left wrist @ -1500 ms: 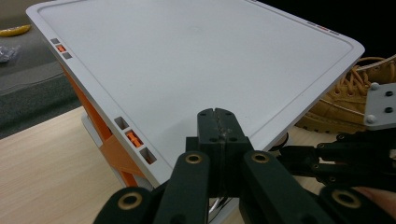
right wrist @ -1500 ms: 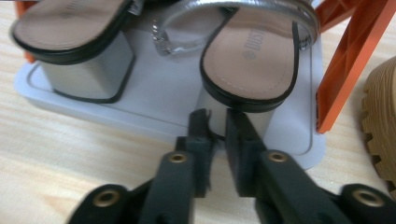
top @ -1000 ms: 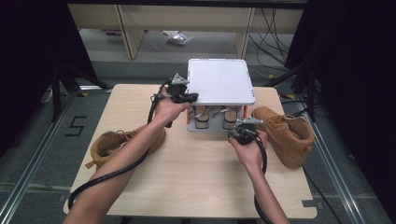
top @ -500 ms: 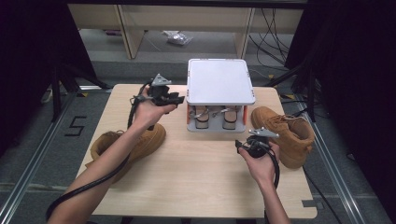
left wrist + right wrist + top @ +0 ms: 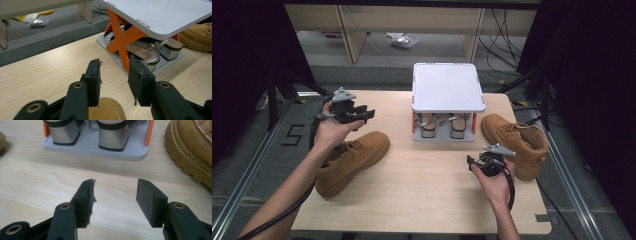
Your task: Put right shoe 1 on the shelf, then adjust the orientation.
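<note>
Now both grippers hold nothing. Left gripper (image 5: 371,114), jaws just opening, hovers over the tan suede boot (image 5: 354,159). Right gripper (image 5: 470,164) gapes near the white two-tier shoe rack (image 5: 447,87)

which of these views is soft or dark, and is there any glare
High view: black, unlit sides, table evenly lit, white rack top bright but not blown out. Left gripper view: sandals sharp, nearest gripper parts slightly soft. Right gripper view: crisp wood grain, soft shadow beside the boot.
</note>
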